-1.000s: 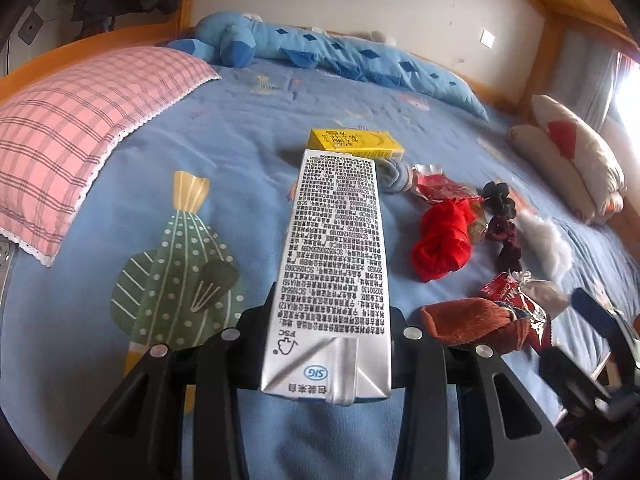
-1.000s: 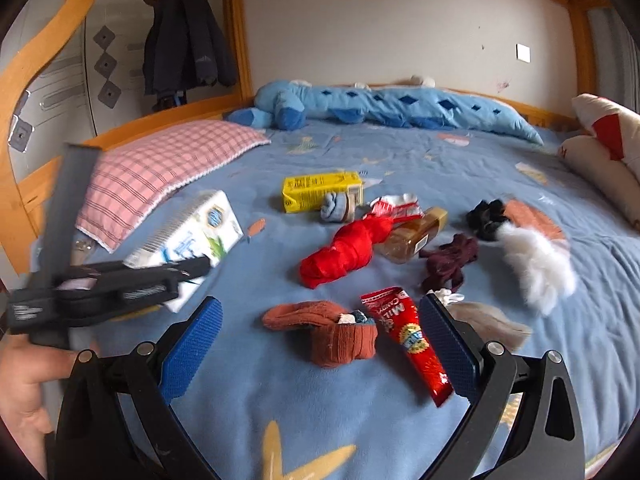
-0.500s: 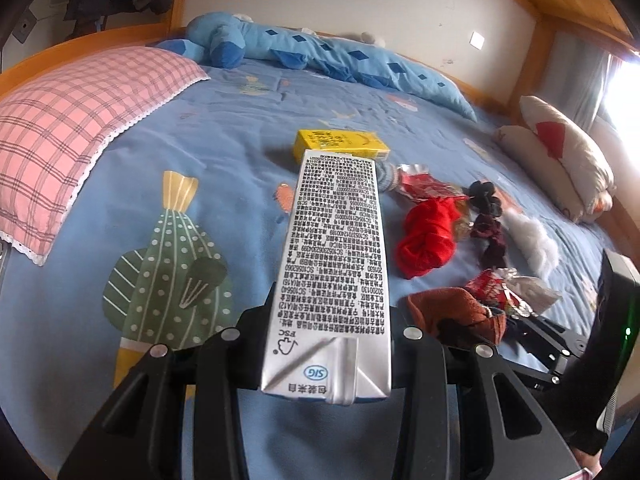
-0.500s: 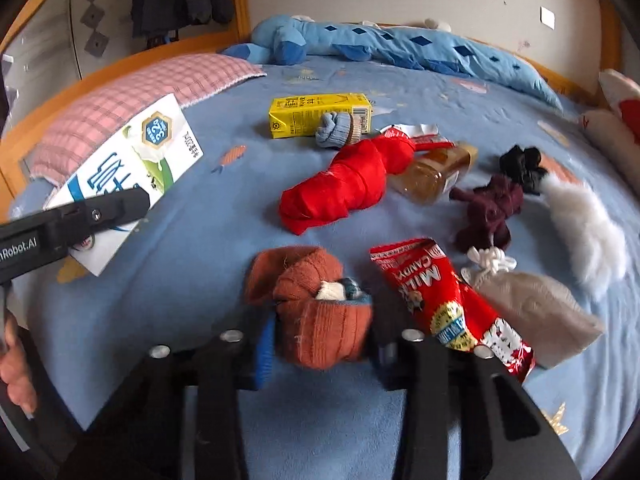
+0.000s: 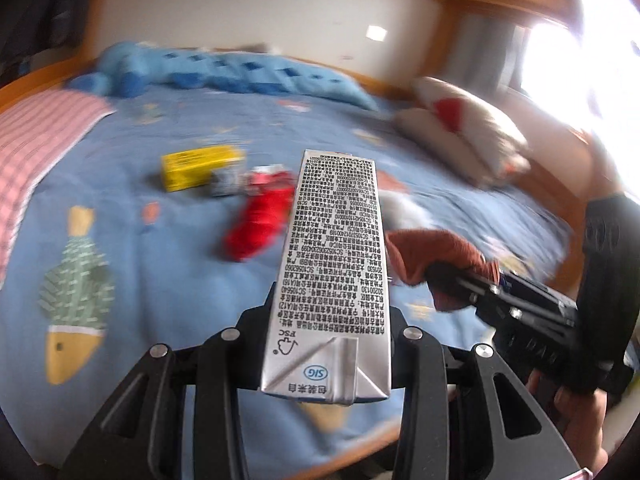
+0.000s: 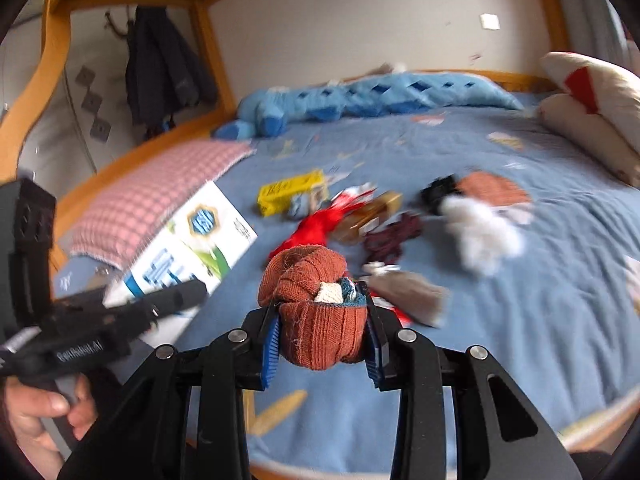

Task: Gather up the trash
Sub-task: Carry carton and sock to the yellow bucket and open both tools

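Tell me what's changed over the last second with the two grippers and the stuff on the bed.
The right gripper, open a second ago, has shut on the rust-brown rolled sock and lifted it off the blue bedsheet. The left gripper stays clamped on the silver printed milk carton. The yellow box and red cloth bundle remain on the bed.

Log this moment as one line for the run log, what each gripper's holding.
left gripper: shut on milk carton | right gripper: shut on rust-brown sock bundle, lifted off blue bedspread | yellow box: on bed
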`<act>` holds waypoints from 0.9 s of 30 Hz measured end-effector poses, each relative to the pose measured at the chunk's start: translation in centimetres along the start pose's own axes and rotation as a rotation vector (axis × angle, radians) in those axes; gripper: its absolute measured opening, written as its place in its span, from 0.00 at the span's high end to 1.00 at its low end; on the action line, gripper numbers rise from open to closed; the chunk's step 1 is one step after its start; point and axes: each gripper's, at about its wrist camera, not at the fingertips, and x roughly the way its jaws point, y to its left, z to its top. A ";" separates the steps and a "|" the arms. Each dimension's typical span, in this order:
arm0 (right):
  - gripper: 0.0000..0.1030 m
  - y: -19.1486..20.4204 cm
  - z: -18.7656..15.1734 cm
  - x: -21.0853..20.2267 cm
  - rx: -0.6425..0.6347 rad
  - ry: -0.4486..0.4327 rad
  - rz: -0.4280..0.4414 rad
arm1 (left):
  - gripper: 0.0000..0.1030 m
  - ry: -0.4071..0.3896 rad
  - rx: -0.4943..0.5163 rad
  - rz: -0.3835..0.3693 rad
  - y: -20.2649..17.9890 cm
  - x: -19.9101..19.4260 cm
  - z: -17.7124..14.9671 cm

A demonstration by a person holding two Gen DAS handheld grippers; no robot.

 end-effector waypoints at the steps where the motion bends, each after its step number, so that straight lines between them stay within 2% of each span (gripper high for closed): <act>1: 0.67 -0.8 -0.2 -1.8 0.008 -0.016 -0.025 | 0.62 0.009 0.023 -0.043 -1.5 0.0 -0.2; 7: 0.67 -5.0 -3.0 -11.5 0.070 -0.071 -0.197 | 0.62 0.078 0.179 -0.233 -10.4 1.0 -2.1; 12: 0.67 -8.3 -6.8 -18.0 0.147 -0.073 -0.345 | 0.62 0.195 0.302 -0.413 -18.3 2.6 -5.2; 14: 0.67 -9.6 -8.7 -20.8 0.192 -0.064 -0.413 | 0.62 0.230 0.358 -0.460 -21.1 2.9 -6.5; 19: 0.67 -12.2 -13.8 -26.6 0.298 -0.018 -0.562 | 0.62 0.309 0.484 -0.555 -27.8 3.4 -9.7; 23: 0.67 -14.0 -18.2 -29.4 0.388 0.051 -0.671 | 0.62 0.413 0.594 -0.611 -32.7 4.5 -13.3; 27: 0.67 -15.7 -22.7 -31.2 0.493 0.126 -0.751 | 0.62 0.512 0.649 -0.643 -35.8 6.1 -16.4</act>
